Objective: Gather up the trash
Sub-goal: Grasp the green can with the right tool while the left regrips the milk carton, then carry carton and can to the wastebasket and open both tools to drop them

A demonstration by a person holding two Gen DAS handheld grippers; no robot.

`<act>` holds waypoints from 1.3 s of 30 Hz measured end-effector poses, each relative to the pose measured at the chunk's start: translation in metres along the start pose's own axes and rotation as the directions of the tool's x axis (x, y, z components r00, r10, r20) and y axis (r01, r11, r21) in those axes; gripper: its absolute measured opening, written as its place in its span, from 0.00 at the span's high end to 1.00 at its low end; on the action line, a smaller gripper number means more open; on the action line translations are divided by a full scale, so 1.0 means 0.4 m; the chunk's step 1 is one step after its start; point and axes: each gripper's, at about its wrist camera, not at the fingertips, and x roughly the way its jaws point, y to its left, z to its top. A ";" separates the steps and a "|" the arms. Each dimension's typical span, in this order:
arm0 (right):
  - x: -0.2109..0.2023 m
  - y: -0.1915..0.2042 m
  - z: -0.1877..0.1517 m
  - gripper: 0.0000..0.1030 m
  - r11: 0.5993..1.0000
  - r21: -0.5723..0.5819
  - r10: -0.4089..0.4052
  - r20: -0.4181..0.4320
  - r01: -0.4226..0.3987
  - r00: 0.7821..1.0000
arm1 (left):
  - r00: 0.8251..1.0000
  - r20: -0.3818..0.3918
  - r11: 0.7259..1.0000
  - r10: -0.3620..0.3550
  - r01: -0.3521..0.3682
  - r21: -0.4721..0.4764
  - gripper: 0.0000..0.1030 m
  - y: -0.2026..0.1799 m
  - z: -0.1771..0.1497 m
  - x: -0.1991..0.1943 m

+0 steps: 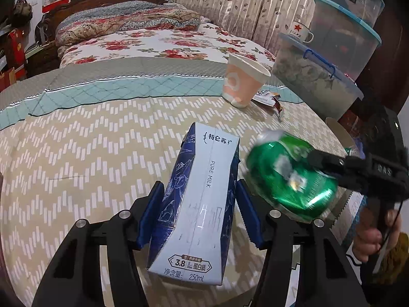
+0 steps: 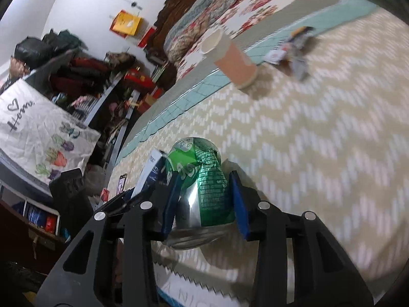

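- Zigzag bedcover [image 1: 89,153] lies under everything.
- Left gripper [image 1: 200,204] squeezes the milk carton [image 1: 202,199]; its long side points away, along the fingers.
- Right gripper [image 2: 202,199] squeezes the crushed green can [image 2: 204,179], just beside it.
- Farther off, the paper cup [image 1: 241,80] and wrapper [image 1: 271,98] wait, nearer the right gripper.

Open tablecloth [image 1: 76,153] left of paper cup [image 1: 242,81]

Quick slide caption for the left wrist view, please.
Left tool clamps a milk carton on the patterned bedspread; beside it, right tool grips a crushed green can.
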 end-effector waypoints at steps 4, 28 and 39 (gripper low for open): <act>-0.044 -0.010 -0.044 0.61 0.998 0.049 -0.027 0.038 0.025 0.999 | 1.000 -0.002 1.000 -0.005 0.005 -0.001 0.47 -0.003 -0.005 -0.006; 0.008 0.063 -0.037 0.61 0.992 -0.104 -0.078 -0.043 0.073 0.996 | 0.999 -0.027 0.999 -0.029 0.028 -0.038 0.47 0.002 -0.009 -0.008; -0.148 -0.077 -0.032 0.68 0.994 0.104 0.005 0.128 -0.018 0.992 | 0.979 -0.050 0.980 -0.197 0.197 0.002 0.47 -0.136 0.066 -0.006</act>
